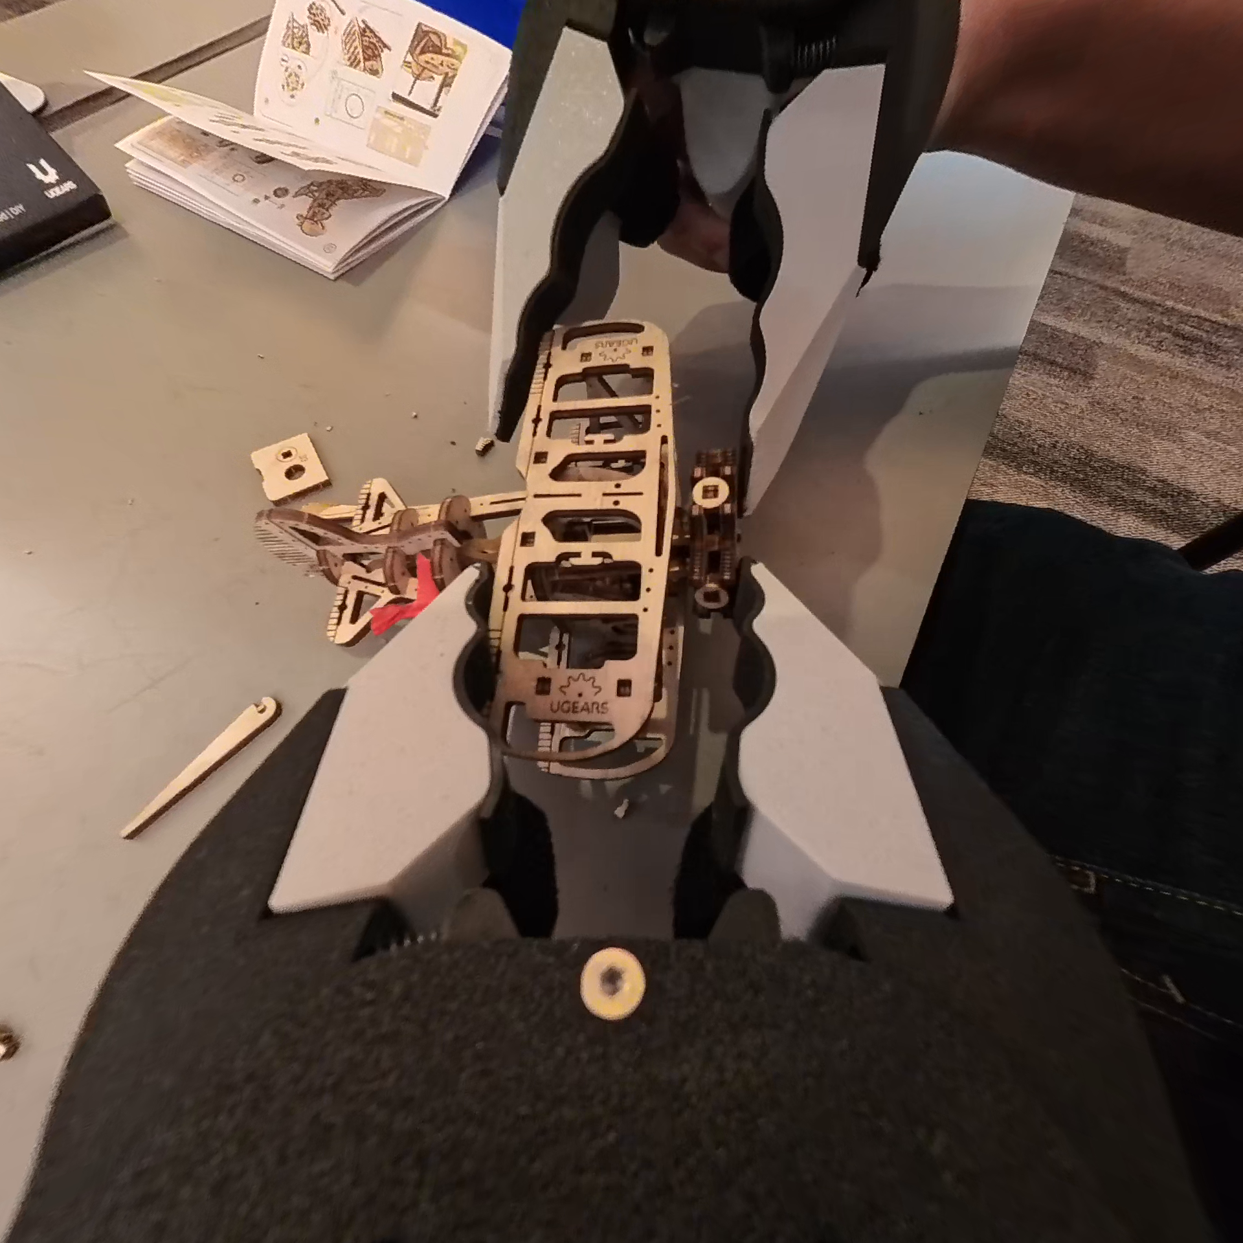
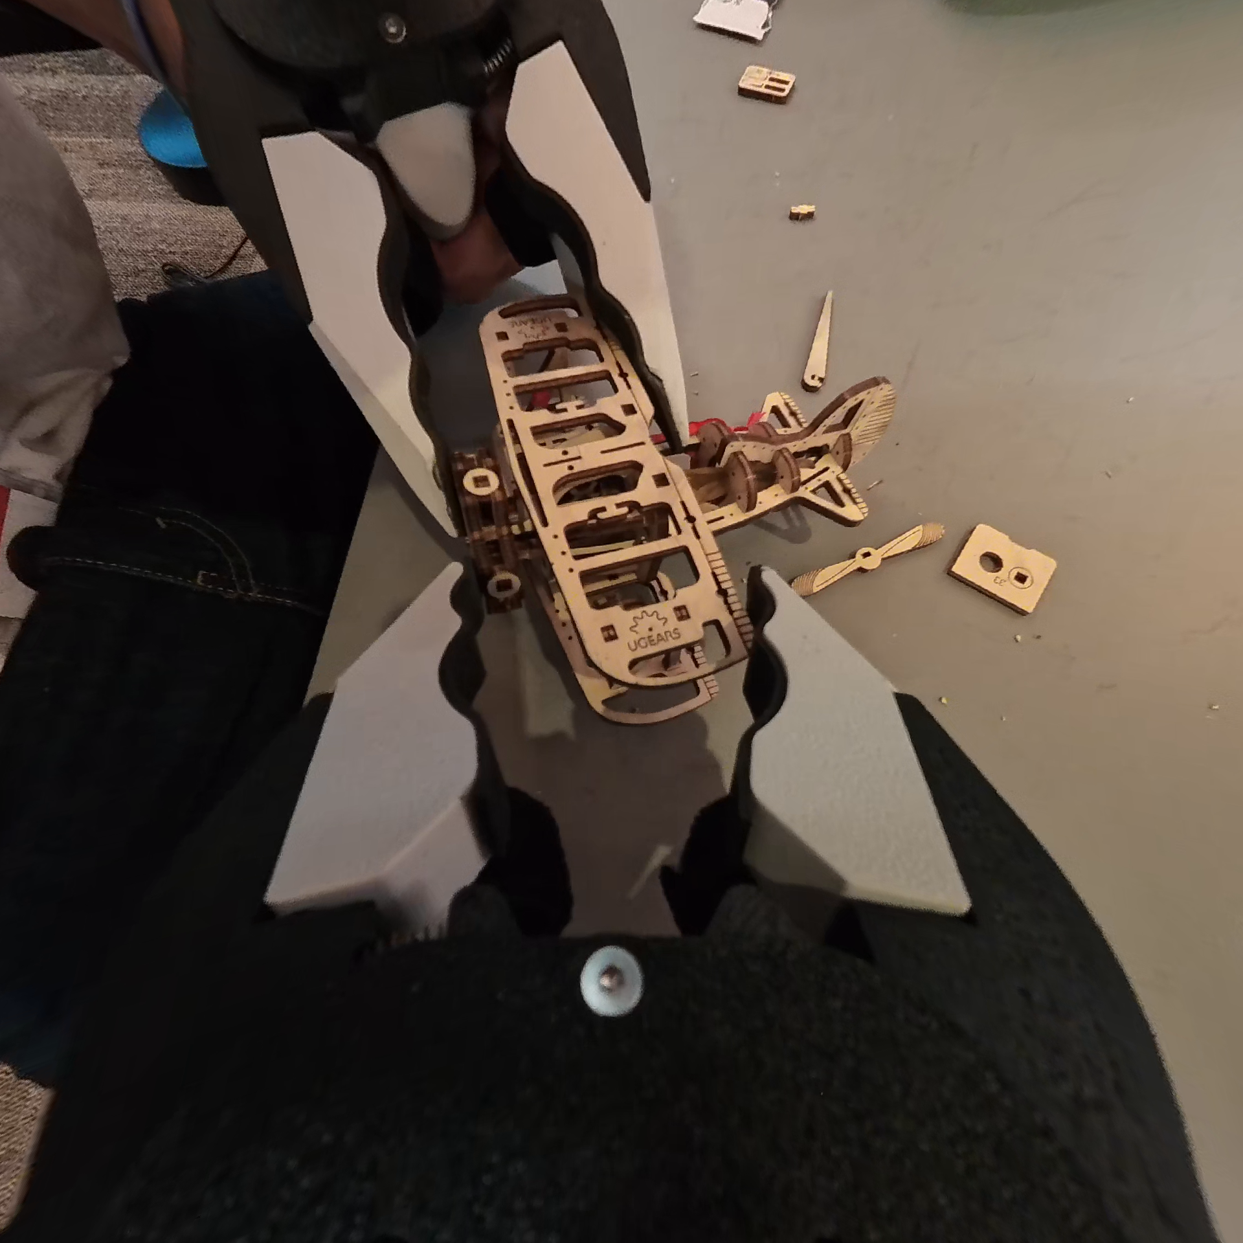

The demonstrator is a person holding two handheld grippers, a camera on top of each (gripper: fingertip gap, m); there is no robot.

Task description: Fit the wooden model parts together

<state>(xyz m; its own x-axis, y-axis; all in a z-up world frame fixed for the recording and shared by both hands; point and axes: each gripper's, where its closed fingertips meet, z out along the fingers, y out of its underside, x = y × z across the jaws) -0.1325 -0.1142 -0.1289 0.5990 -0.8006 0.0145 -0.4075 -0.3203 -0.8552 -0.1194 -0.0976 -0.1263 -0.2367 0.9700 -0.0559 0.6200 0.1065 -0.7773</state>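
A wooden biplane model [image 1: 592, 538] sits near the edge of the grey table [image 1: 134, 403], tail [image 1: 303, 538] pointing away from the edge. My left gripper [image 1: 612, 585] spans the near wing end, its fingers against the wing's edge and the nose. My right gripper [image 1: 625, 464] comes from the opposite side and spans the far wing end the same way. In the right wrist view the model [image 2: 605, 524] lies between my right gripper [image 2: 609, 578] and the left gripper [image 2: 561, 471]. A loose wooden propeller [image 2: 868, 558] lies beside it.
A square wooden piece with two holes [image 1: 292, 467], a pointed wooden stick [image 1: 202, 767], an open instruction booklet [image 1: 323, 134] and a black box [image 1: 40, 188] lie on the table. Small wood scraps [image 2: 767, 84] are scattered. A person's jeans-clad legs [image 1: 1076, 672] are at the table edge.
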